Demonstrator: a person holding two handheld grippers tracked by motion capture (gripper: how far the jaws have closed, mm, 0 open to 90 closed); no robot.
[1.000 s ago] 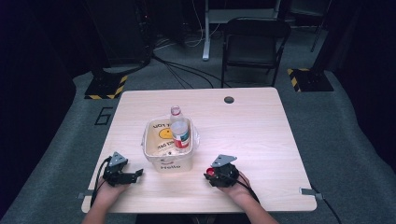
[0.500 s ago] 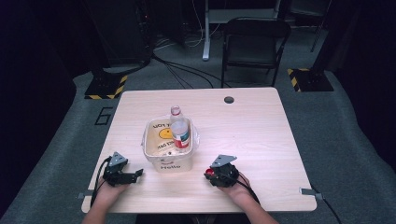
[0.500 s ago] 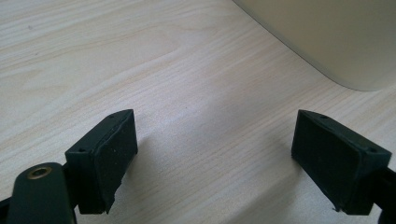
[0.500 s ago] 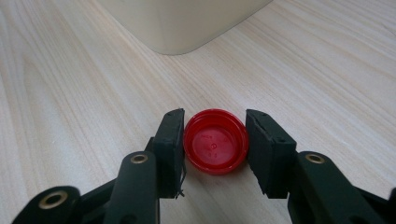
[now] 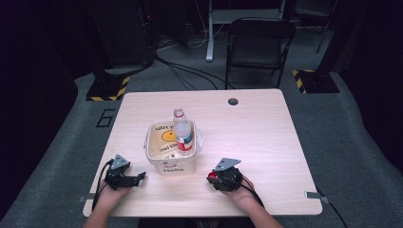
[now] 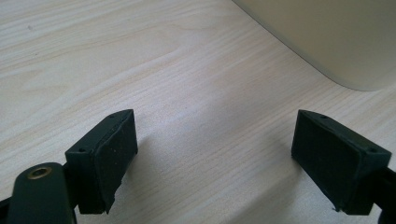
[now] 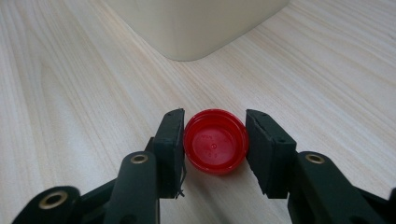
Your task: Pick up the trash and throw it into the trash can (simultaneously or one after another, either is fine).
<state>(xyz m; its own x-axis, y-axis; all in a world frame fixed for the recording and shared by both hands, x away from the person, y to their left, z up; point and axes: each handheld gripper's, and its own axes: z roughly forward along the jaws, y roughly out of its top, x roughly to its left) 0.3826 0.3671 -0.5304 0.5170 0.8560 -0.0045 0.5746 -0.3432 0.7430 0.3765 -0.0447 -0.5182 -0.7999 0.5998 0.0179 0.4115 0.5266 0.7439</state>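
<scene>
right gripper (image 7: 215, 149) around red cap (image 7: 215, 147), beside cream tub (image 7: 196, 23)

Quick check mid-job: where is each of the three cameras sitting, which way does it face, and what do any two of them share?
High view: above the person's side, looking forward and down on the table; both forearms, left hand-held gripper and right hand-held gripper show.
Left gripper view: rides that gripper, low along its open jaws over bare wood toward the tub.
Right gripper view: rides that gripper, along jaws shut on the red cap.
Shared: all show the tub; the high view shows the bottle inside it.
</scene>
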